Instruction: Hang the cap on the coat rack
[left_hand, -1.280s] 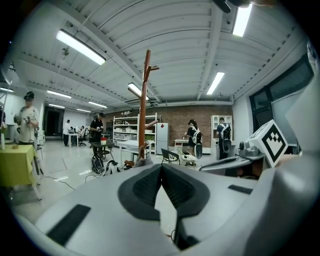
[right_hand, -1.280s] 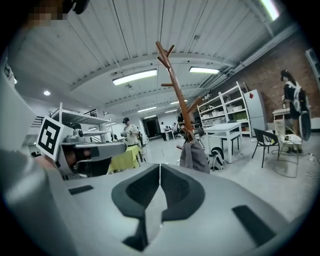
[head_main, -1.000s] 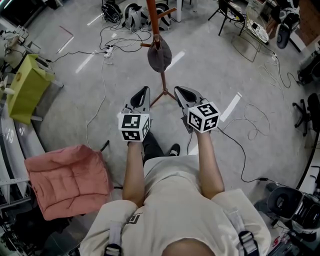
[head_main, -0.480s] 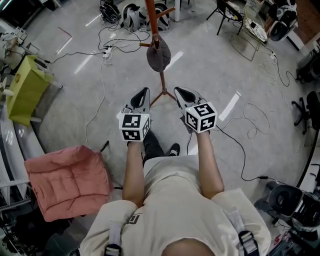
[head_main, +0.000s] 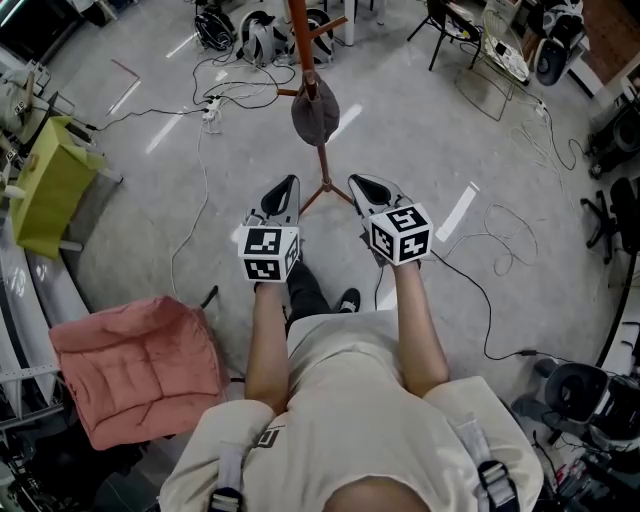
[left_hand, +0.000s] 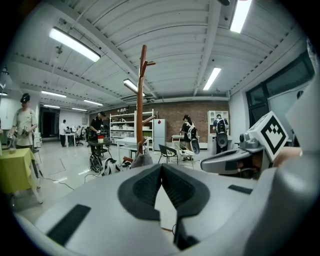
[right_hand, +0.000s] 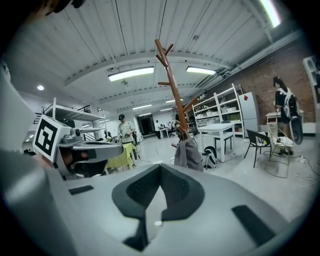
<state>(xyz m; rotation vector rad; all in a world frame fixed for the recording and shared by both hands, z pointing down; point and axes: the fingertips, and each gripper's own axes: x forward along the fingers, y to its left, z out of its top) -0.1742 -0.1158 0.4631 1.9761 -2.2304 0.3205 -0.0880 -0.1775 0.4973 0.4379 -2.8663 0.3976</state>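
Grey cap, red-brown coat rack — cushion pink, perhaps salmon

coat rack: reddish wood, smooth, slight sheen. cap: grey cloth, matt. floor: grey, polished, mirrors the ceiling lights. 2 shells, left gripper and right gripper: pale grey plastic, matt; pads dark, finely textured, rubbery look. cushion: pink quilted cloth. table cover: yellow-green cloth.

Grey floor strewn with cables (brick wall beyond), strip lights overhead.
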